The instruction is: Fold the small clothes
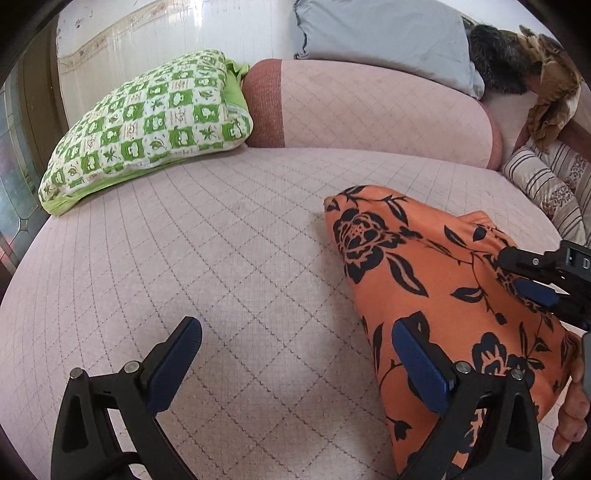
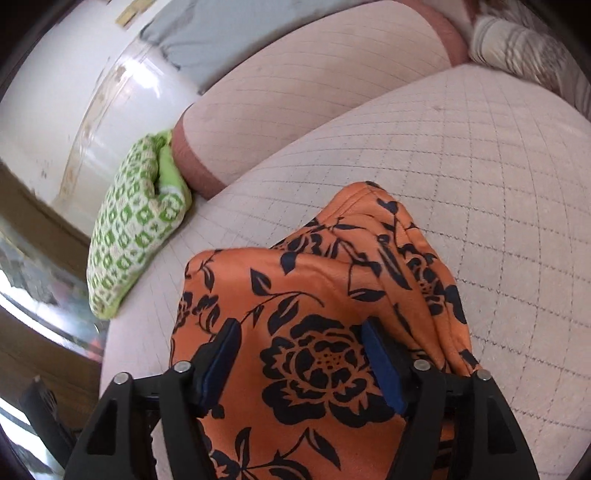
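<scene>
At the bottom of the left wrist view, the left gripper (image 1: pixel 295 365) stands wide open with nothing between its blue pads; its left finger hangs over bare quilted cover, its right finger (image 1: pixel 421 369) over the near edge of the orange floral garment (image 1: pixel 424 266). A bit of the person's hand (image 1: pixel 572 417) shows at the lower right edge of that frame.

In the right wrist view, the right gripper (image 2: pixel 301 363) sits low in the centre of the frame, its jaws partly apart. The orange cloth with its black rose print fills the gap between the pads, but whether the pads actually press on it I cannot tell. The same gripper enters the left wrist view from the right edge, over the cloth.

The garment (image 2: pixel 314 288) lies bunched and loosely folded on the pink quilted bed cover (image 1: pixel 221 258), in the lower right of the left view and the lower centre of the right view, with one corner pointing toward the top of the frame.

Farther back, a green-and-white checked pillow (image 1: pixel 147 122) rests at the left against a pink bolster (image 1: pixel 369 107). Behind the bolster lies a grey pillow (image 1: pixel 388 33). A striped cushion (image 1: pixel 546 184) sits at the right edge, with brown fabric (image 1: pixel 550 85) above it.
</scene>
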`<state>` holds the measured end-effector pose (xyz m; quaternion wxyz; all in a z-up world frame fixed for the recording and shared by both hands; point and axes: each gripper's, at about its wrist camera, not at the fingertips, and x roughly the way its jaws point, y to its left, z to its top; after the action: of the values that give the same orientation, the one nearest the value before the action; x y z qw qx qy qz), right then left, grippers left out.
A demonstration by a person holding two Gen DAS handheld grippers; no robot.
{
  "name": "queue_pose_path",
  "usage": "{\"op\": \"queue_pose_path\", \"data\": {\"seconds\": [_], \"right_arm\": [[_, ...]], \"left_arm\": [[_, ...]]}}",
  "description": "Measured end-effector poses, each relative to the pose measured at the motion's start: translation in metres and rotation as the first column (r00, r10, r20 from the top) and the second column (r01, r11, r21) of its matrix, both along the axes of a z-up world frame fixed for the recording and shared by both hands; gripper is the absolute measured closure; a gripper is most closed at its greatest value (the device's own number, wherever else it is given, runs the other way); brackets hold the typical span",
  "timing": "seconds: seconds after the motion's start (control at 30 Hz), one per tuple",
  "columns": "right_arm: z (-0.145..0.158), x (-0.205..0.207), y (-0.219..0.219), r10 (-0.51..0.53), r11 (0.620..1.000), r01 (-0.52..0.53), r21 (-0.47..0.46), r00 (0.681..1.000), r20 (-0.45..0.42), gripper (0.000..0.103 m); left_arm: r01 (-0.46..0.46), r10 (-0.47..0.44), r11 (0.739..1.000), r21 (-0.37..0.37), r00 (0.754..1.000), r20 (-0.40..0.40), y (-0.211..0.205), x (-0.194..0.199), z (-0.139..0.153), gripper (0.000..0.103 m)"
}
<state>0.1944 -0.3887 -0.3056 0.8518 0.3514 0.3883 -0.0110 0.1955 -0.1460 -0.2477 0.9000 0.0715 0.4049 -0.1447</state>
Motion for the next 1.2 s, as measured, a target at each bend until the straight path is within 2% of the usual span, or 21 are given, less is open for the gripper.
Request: {"op": "queue_pose_path", "data": {"seconds": [0.07, 0.27, 0.33, 0.4, 0.47, 0.7, 1.03, 1.13, 1.2], "right_arm": [[0.003, -0.002, 0.000, -0.001, 1.000, 0.001, 0.005, 1.000, 0.005, 0.031], [0.028, -0.034, -0.015, -0.044, 0.999, 0.044, 0.006, 0.992, 0.121, 0.031], [0.022, -0.031, -0.019, -0.041, 0.999, 0.039, 0.022, 0.996, 0.079, 0.031], [-0.001, -0.022, -0.025, -0.038, 0.994, 0.039, 0.098, 0.999, -0.021, 0.031], [-0.004, -0.022, -0.030, -0.047, 0.990, 0.047, 0.134, 0.999, -0.007, 0.031], [0.004, -0.031, -0.031, -0.045, 0.991, 0.042, 0.128, 0.999, 0.017, 0.031], [0.038, -0.091, -0.029, -0.060, 0.994, 0.051, 0.100, 0.995, 0.085, 0.031], [0.032, -0.098, -0.025, -0.037, 0.993, 0.031, 0.116, 0.998, 0.055, 0.031], [0.014, -0.091, -0.025, -0.012, 0.985, 0.016, 0.169, 1.000, -0.022, 0.031]], "left_arm": [[-0.002, 0.002, 1.000, 0.003, 1.000, 0.002, -0.001, 0.000, 0.000, 0.000], [-0.001, 0.001, 1.000, 0.011, 1.000, 0.006, 0.000, -0.001, 0.000, 0.000], [0.000, 0.000, 1.000, 0.018, 1.000, 0.007, -0.001, -0.001, -0.001, 0.000], [0.003, -0.003, 1.000, 0.022, 1.000, 0.002, -0.002, -0.001, -0.002, 0.000], [0.003, -0.003, 1.000, 0.026, 1.000, -0.003, -0.002, 0.000, -0.003, 0.000], [-0.005, 0.005, 1.000, 0.026, 1.000, -0.013, -0.002, 0.001, -0.002, 0.000], [0.017, -0.017, 1.000, 0.019, 1.000, 0.023, -0.001, -0.020, 0.012, 0.000], [0.035, -0.036, 0.999, 0.028, 0.998, 0.055, -0.003, -0.029, 0.016, 0.000], [0.048, -0.051, 0.998, 0.042, 0.997, 0.062, -0.008, -0.033, 0.015, 0.000]]}}
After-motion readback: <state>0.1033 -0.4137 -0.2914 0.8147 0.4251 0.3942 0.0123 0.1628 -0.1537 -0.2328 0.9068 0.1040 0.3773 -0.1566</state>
